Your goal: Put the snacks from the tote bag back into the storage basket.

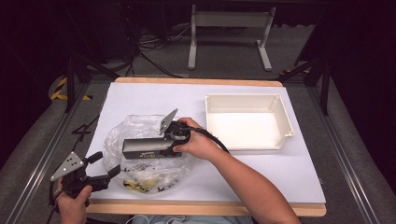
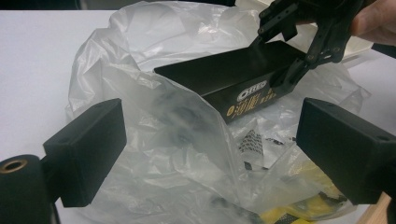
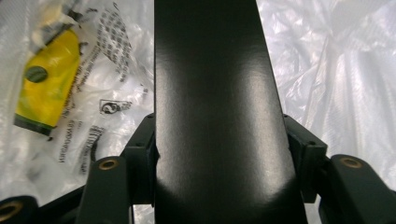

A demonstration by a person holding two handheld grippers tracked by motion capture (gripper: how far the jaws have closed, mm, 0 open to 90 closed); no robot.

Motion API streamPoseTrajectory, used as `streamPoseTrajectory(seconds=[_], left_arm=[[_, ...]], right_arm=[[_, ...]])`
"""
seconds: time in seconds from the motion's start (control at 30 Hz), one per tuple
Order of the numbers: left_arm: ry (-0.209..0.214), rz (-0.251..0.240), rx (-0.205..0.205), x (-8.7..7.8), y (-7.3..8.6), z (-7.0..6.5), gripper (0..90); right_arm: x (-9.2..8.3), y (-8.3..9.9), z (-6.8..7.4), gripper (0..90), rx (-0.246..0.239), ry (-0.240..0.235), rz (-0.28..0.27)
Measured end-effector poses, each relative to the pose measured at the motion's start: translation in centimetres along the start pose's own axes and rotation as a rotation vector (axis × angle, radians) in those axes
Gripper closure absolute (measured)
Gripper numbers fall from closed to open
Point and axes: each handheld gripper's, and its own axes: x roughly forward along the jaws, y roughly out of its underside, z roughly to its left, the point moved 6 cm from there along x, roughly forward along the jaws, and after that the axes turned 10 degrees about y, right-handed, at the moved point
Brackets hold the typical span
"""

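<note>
While clamped endwise, the long black box (image 1: 145, 148) looks glossy.

We see a black box (image 1: 148, 147) with a glossy sheen; its long side carries a white logo and gold lettering, clearest in the left gripper view. It lies in a clear, milky plastic bag (image 1: 140, 128) whose film is printed with small black marks and text. Inside the bag, near us, sits a yellow packet (image 3: 45, 84) with a dark green round badge and a dark lower edge. To the right stands a cream-white tray (image 1: 280, 120). The table (image 1: 299, 168) has a pale white top edged in light wood. Both the left gripper (image 1: 103, 165) and right gripper (image 1: 169, 148) are black, each topped by a grey plate.
</note>
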Motion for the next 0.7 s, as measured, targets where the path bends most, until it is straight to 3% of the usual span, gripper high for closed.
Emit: streamPoseTrajectory(seconds=[0.3, 0.7], left_arm=[[-0.001, -0.002, -0.003, 0.0, 0.0, 0.0, 9.3], [-0.001, 0.0, -0.006, 0.0, 0.0, 0.0, 9.3]], right_arm=[[-2.5, -1.4, -0.3, 42.3, -0.02, 0.009, -0.015], [-7.1, -3.2, -0.8, 42.5, -0.034, 0.019, -0.041]])
